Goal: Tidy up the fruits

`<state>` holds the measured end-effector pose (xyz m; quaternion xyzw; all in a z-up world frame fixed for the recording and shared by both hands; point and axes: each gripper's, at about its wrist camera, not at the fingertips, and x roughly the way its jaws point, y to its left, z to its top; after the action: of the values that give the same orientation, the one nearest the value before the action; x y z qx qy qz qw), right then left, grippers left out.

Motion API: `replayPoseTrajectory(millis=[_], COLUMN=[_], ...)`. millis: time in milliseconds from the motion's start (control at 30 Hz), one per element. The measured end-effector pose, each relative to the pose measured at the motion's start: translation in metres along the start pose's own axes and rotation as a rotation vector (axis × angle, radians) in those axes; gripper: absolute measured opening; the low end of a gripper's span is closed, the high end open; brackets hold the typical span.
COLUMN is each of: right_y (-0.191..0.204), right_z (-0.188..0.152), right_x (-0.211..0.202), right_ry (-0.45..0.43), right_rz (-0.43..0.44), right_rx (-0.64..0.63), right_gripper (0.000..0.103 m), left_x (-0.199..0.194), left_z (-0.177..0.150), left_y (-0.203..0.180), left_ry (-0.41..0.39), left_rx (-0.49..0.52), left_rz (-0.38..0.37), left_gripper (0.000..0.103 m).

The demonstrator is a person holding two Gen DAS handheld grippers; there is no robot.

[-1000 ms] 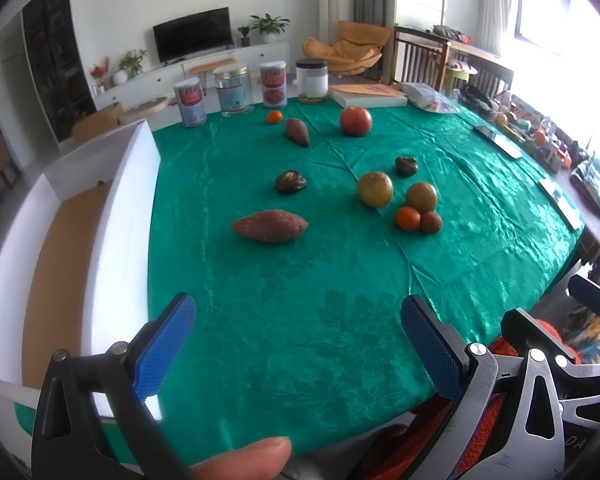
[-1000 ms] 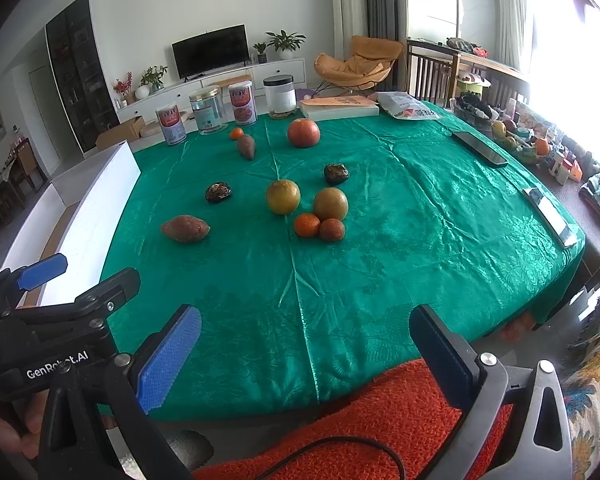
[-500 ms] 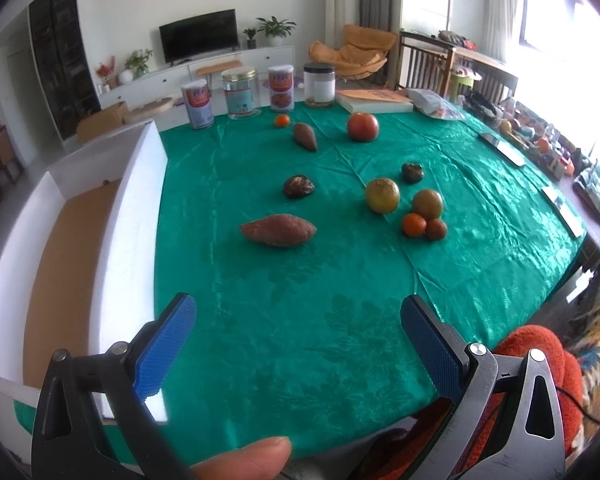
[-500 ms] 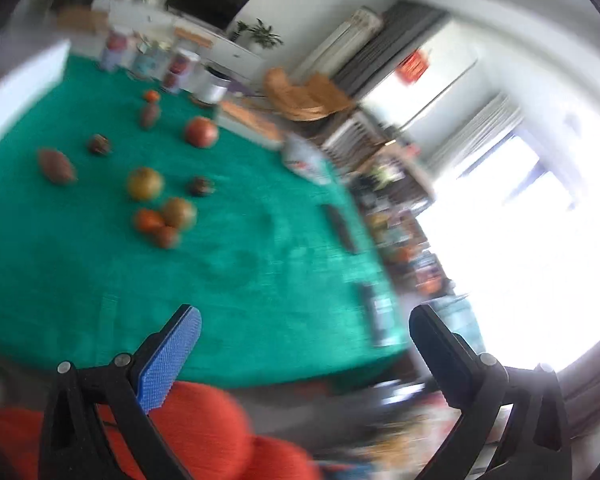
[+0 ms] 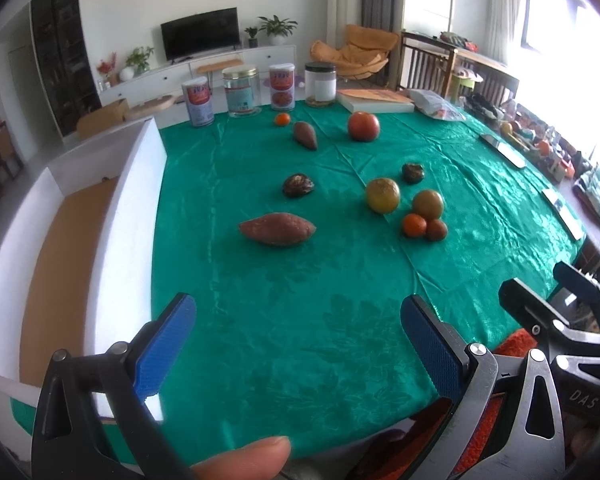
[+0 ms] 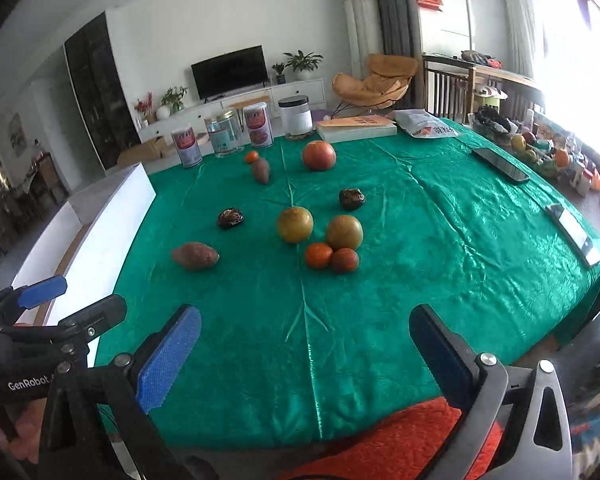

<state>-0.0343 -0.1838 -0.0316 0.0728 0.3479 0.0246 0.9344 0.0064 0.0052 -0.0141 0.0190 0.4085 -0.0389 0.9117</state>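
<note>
Nothing's been picked up yet as far as I can tell, so this looks like the very start: both tools hang at the near edge of the green tablecloth (image 5: pixel 284 320) with nothing in them. The left gripper (image 5: pixel 296 344) has its blue pads spread wide and empty, and the right gripper (image 6: pixel 308 344) is the same, wide apart with only cloth between the jaws. Going out from that near edge, the first thing you hit is the big sweet potato (image 5: pixel 277 229), lying on its side, well apart from both grippers. Just right of it and a bit further is the cluster: a small orange (image 5: pixel 414 225) touching a reddish-brown fruit (image 5: pixel 436 229), with two larger yellowish fruits (image 5: pixel 382 195) behind them. Then two dark wrinkly items (image 5: pixel 298 185), then a smaller sweet potato (image 5: pixel 305 135), a tiny orange and a big red fruit (image 5: pixel 363 126) near the far jars (image 5: pixel 241 90). The white box (image 5: pixel 136 216) sits along the cloth's left side, probably the drop spot. I'd guess the next move is reaching forward to the nearest fruit and squeezing gently so round ones don't roll.
</note>
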Motion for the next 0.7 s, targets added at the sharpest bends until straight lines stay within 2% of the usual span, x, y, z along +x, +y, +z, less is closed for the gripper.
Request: replayPoseTrajectory(millis=[200, 433, 700], right_y=[0.005, -0.002, -0.007], right_z=[-0.017, -0.014, -0.017], right_x=[0.007, 0.0, 0.006], right_ry=[-0.007, -0.028, -0.013], right_rz=[-0.027, -0.061, -0.078], right_rx=[-0.004, 0.024, 0.034], right_gripper=[0.103, 0.103, 0.103], left_x=[0.011, 0.016, 0.02], left_z=[-0.006, -0.007, -0.008], left_y=[-0.001, 0.005, 0.008], left_ry=[0.024, 0.028, 0.041], left_rx=[-0.015, -0.04, -0.049], left_rz=[0.005, -0.003, 0.0], left_gripper=[0.102, 0.102, 0.102])
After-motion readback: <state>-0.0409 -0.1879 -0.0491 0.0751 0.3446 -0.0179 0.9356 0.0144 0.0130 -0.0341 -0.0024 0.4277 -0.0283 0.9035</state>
